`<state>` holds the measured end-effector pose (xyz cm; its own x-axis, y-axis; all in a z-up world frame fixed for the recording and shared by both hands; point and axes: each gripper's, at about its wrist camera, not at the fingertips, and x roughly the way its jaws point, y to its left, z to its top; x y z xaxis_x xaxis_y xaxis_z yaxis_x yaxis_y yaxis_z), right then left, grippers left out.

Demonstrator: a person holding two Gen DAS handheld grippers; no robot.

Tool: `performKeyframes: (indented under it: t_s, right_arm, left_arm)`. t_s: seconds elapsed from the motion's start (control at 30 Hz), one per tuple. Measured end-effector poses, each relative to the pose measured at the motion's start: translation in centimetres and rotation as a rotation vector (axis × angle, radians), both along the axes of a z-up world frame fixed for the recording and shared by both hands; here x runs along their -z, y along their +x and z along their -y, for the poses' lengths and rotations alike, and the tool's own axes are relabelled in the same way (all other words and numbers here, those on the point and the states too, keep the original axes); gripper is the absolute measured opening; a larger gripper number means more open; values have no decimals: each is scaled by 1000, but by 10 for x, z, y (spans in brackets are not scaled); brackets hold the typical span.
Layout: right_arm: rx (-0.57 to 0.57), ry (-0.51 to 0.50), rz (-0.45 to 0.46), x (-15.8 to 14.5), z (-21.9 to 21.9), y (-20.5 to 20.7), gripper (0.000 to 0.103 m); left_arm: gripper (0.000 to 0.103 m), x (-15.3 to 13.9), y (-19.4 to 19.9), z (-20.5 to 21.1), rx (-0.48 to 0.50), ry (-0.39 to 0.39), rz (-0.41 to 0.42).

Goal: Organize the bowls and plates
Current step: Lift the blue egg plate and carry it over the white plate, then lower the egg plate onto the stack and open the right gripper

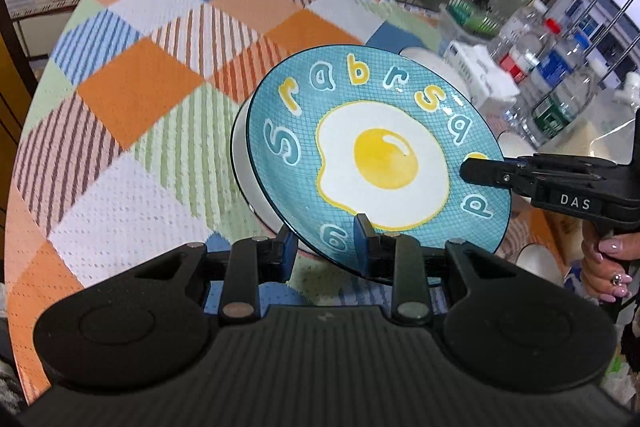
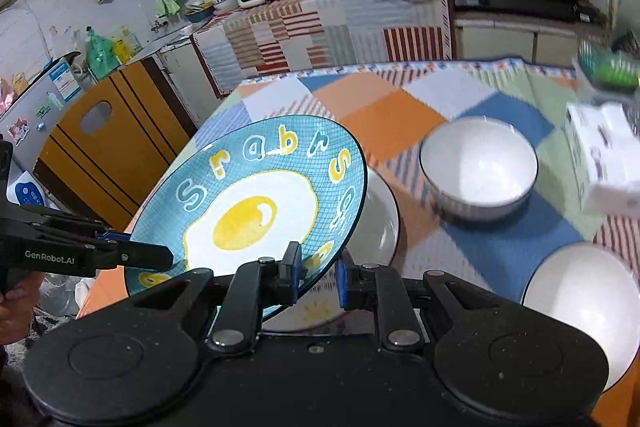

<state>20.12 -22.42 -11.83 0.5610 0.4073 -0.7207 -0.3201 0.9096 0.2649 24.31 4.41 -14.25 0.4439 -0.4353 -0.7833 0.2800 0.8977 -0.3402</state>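
Observation:
A blue plate (image 1: 376,155) with a fried-egg picture and letters is held tilted above the table; it also shows in the right wrist view (image 2: 256,203). My left gripper (image 1: 326,243) is shut on its near rim. My right gripper (image 2: 318,267) is shut on the opposite rim; it shows from the side in the left wrist view (image 1: 480,171). A white plate (image 2: 380,223) lies on the table beneath. A white bowl (image 2: 478,173) stands further right. Another white plate (image 2: 580,307) lies at the near right.
The table (image 1: 132,115) has a checked cloth. Several plastic bottles (image 1: 548,67), a white box (image 2: 604,155) and a green item (image 2: 612,67) stand along its far right side. A kitchen counter (image 2: 320,23) with appliances lies behind.

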Motion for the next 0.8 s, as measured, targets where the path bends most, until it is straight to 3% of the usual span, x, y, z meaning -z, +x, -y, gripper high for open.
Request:
performKeyframes:
  t_s: [0.3,0.57,0.8]
  right_arm:
    - [27,-22,-46,33,3,3,22]
    - [35,-61,-45,41,-1,14,22]
    - [36,-162,-2,38,-15,15,24]
  left_arm:
    - [29,30,14,9,-6,23,-81]
    - [30,35,32,12,-7,39,-126]
    - [32,34,41,12,-21,57,-159]
